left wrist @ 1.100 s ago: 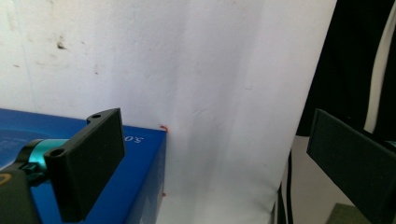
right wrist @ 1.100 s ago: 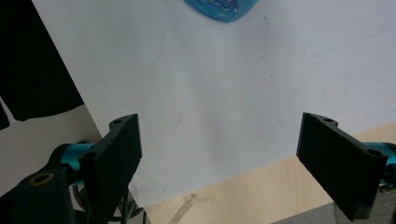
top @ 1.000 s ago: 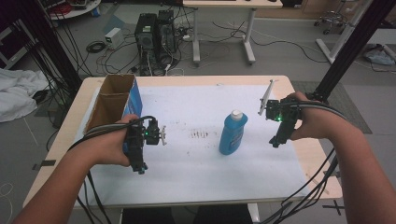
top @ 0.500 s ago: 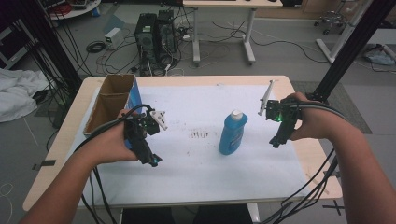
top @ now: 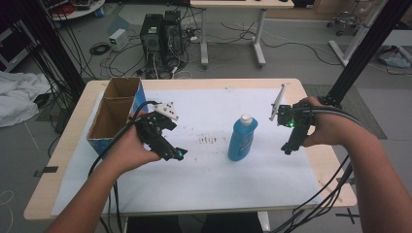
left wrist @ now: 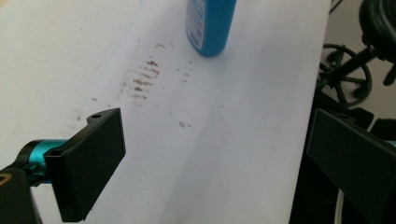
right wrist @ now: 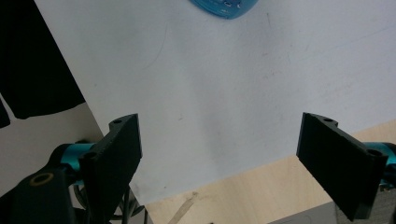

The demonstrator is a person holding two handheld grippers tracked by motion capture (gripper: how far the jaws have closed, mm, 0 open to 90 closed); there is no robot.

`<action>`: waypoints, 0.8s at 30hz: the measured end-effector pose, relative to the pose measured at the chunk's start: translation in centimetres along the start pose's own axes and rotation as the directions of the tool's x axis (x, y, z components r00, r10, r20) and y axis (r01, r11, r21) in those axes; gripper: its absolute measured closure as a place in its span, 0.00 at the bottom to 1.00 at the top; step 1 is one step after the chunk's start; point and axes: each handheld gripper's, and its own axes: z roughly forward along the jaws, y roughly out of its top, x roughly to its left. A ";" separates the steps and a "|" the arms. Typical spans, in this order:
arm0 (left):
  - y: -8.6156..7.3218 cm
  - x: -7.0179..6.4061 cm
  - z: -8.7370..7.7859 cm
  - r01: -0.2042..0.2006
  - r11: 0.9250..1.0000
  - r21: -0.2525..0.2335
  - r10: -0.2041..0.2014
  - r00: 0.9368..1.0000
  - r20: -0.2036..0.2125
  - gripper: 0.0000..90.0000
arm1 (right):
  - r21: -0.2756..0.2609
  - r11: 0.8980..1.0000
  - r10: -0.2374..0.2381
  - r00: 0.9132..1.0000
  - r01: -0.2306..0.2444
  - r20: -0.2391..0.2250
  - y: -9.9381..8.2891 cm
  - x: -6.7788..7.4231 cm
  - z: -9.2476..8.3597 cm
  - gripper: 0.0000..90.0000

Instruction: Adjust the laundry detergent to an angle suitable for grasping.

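Observation:
A blue bottle (top: 242, 140) with a white cap stands upright near the middle of the white sheet (top: 218, 187). My left gripper (top: 176, 154) hovers to its left, tips turned toward the bottle, well apart from it. In the left gripper view the gripper (left wrist: 219, 158) is open with nothing between the jaws, and the bottle (left wrist: 210, 23) stands farther ahead. My right gripper (top: 287, 148) hangs to the right of the bottle. The right gripper view has that gripper (right wrist: 224, 154) open over the sheet's edge, with the bottle's base (right wrist: 224, 7) at the top.
An open cardboard box (top: 114, 114) with a blue side stands at the table's left. Brown smudges (top: 209, 141) mark the sheet between my left gripper and the bottle. The wooden table edge (top: 58, 160) frames the sheet. Cables trail off the front edge.
My left gripper has swung right and toward the table's middle, its tips now turned toward the bottle. The right gripper and the bottle have stayed put.

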 end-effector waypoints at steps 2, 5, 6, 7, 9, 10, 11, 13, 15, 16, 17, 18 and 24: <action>0.4 0.0 0.2 0.009 1.000 -0.029 -0.009 1.000 -0.004 0.05 | -0.004 1.000 0.003 1.000 -0.003 0.000 -0.2 0.1 0.1 0.15; 1.0 -0.1 0.8 0.014 0.999 -0.041 -0.014 1.000 -0.010 0.05 | 0.001 1.000 0.008 1.000 -0.008 -0.004 -0.4 0.1 0.3 0.15; 1.2 -0.2 1.1 0.014 0.999 -0.042 -0.014 1.000 -0.010 0.05 | -0.004 1.000 0.004 1.000 -0.004 -0.004 -0.5 0.1 0.4 0.15; 1.2 -0.2 1.1 0.014 0.999 -0.042 -0.014 1.000 -0.010 0.05 | -0.004 1.000 0.004 1.000 -0.004 -0.004 -0.5 0.1 0.4 0.15; 2.0 -0.3 1.9 0.020 0.999 -0.045 -0.020 1.000 -0.010 0.05 | -0.006 1.000 0.007 1.000 -0.007 -0.009 -0.6 0.2 0.6 0.15; 2.2 -0.3 2.2 0.021 0.999 -0.048 -0.022 1.000 -0.013 0.05 | -0.008 1.000 -0.001 1.000 0.001 -0.009 -0.6 0.1 0.7 0.15; 2.4 -0.3 2.4 0.024 0.998 -0.053 -0.025 1.000 -0.012 0.05 | -0.005 1.000 0.009 1.000 -0.009 -0.011 -0.6 0.2 0.7 0.15; 2.9 -0.3 2.8 0.031 0.998 -0.059 -0.032 0.999 -0.019 0.05 | -0.009 1.000 0.003 1.000 -0.003 -0.012 -0.6 0.2 0.8 0.15; 3.3 -0.1 3.2 0.042 0.997 -0.070 -0.044 0.999 -0.025 0.05 | -0.009 1.000 0.003 1.000 -0.003 -0.012 -0.6 0.2 0.9 0.15; 3.3 -0.1 3.2 0.042 0.997 -0.070 -0.044 0.999 -0.025 0.05 | -0.009 1.000 0.003 1.000 -0.003 -0.012 -0.6 0.2 0.9 0.15; 3.3 -0.1 3.2 0.042 0.997 -0.070 -0.044 0.999 -0.025 0.05 | -0.012 1.000 -0.005 1.000 0.005 -0.011 -0.6 0.1 0.9 0.15; 4.0 0.2 3.8 0.061 0.994 -0.089 -0.063 0.998 -0.023 0.05 | -0.012 1.000 -0.005 1.000 0.005 -0.011 -0.6 0.1 0.9 0.15; 5.7 0.5 5.5 0.063 0.996 -0.066 -0.065 0.997 -0.030 0.05 | -0.018 1.000 -0.002 1.000 0.002 -0.018 -0.7 0.2 1.1 0.15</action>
